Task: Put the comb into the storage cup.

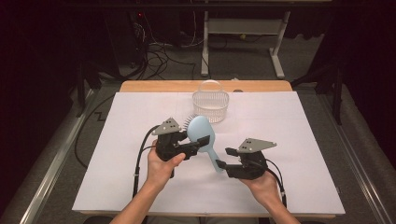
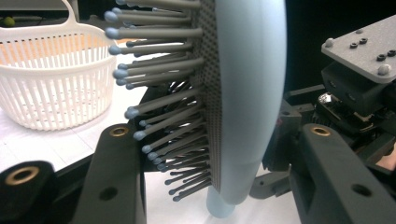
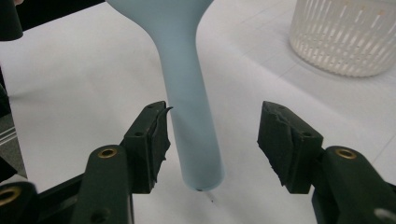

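Note:
A pale blue hairbrush [image 1: 204, 134] with grey bristles [image 2: 159, 116] is held off the white table sheet, its handle slanting down towards the right. My left gripper [image 1: 198, 138] is shut on the brush's head [image 2: 247, 93], one jaw on the bristle side and one on the smooth back. My right gripper [image 1: 222, 158] stands open around the handle's end [image 3: 191, 116]. Its left pad [image 3: 156, 140] is right beside the handle, and its right pad [image 3: 280, 140] is well apart from it.
A white slatted basket [image 1: 210, 106] with a handle stands on the sheet just beyond the brush, also in the left gripper view [image 2: 51, 88] and the right gripper view [image 3: 345, 37]. The white sheet [image 1: 289, 121] covers a wooden table. Cables and desk legs lie on the floor behind.

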Available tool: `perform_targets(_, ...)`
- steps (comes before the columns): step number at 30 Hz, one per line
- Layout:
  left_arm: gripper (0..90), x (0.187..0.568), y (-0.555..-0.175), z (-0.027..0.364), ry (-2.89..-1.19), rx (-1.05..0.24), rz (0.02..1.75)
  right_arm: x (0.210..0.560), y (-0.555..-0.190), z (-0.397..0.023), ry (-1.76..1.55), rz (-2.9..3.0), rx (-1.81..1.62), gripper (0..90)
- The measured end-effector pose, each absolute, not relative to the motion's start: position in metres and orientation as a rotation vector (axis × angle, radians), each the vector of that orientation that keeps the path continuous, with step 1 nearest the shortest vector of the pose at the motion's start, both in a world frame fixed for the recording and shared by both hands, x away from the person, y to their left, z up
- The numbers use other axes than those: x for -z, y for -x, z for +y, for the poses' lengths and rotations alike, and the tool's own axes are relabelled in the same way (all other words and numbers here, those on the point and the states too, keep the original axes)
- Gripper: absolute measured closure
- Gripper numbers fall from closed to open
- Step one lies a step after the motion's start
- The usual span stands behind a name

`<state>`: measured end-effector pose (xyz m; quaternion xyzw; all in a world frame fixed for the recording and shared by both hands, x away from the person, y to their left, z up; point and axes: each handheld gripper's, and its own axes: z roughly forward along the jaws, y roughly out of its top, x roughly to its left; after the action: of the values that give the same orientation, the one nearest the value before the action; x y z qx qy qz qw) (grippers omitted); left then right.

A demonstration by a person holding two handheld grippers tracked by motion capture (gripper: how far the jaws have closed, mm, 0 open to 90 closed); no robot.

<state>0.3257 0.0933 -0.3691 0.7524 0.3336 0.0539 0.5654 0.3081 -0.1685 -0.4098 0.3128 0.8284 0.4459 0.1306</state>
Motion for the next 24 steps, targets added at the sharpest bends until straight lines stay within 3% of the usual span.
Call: perform_targets(24, 52.7, 0.354, -0.338, 0.105, -1.737, -0.174, 0.816, 0.417, -0.296, -0.247, -1.028, 2.157, -1.396, 31.0)
